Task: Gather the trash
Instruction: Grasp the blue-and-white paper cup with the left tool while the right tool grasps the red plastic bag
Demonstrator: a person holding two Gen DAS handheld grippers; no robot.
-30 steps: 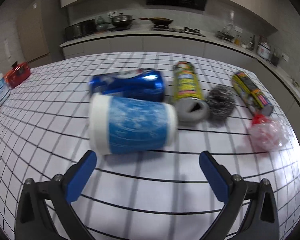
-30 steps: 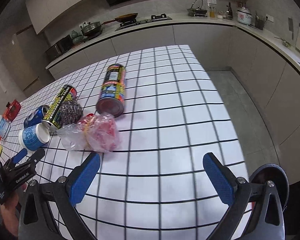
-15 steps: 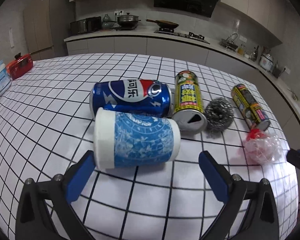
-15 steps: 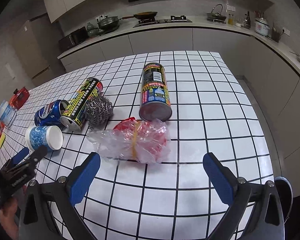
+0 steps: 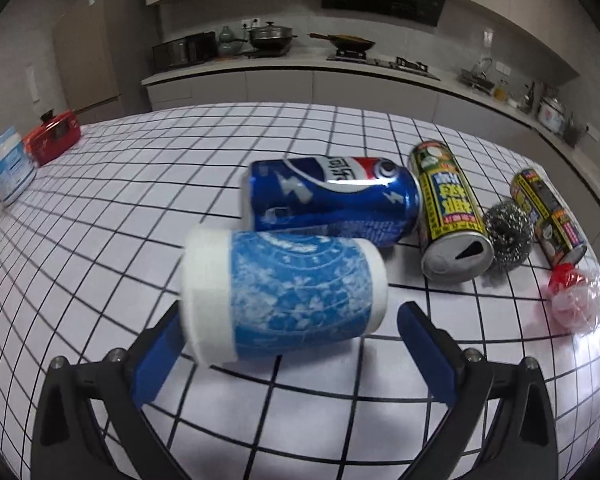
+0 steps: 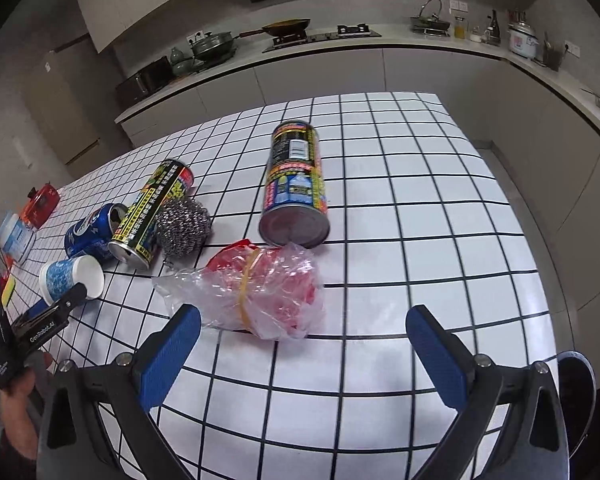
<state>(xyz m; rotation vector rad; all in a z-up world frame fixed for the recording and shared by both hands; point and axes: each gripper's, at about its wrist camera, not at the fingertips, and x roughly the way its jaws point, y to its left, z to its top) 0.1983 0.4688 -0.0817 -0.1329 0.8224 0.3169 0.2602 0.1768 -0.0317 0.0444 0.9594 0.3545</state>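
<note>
A blue-and-white paper cup (image 5: pixel 282 294) lies on its side on the checked table, between the open fingers of my left gripper (image 5: pixel 288 334). Behind it lie a blue Pepsi can (image 5: pixel 332 204), a yellow-green can (image 5: pixel 450 216), a steel scourer (image 5: pixel 508 234), a second printed can (image 5: pixel 548 216) and a crumpled clear-and-red plastic bag (image 5: pixel 574 302). In the right wrist view my right gripper (image 6: pixel 300 342) is open, with the plastic bag (image 6: pixel 256 290) just beyond its left finger. A tall can (image 6: pixel 296 192) lies behind the bag; the cup (image 6: pixel 70 276) sits far left.
A white tub (image 5: pixel 8 166) and a red object (image 5: pixel 54 134) sit at the table's far left. The table's right edge (image 6: pixel 540 240) drops to the floor. A kitchen counter with pots runs along the back wall.
My left gripper has moved forward, so the paper cup now lies between its fingers. My right gripper has moved closer to the plastic bag. Both stay open.
</note>
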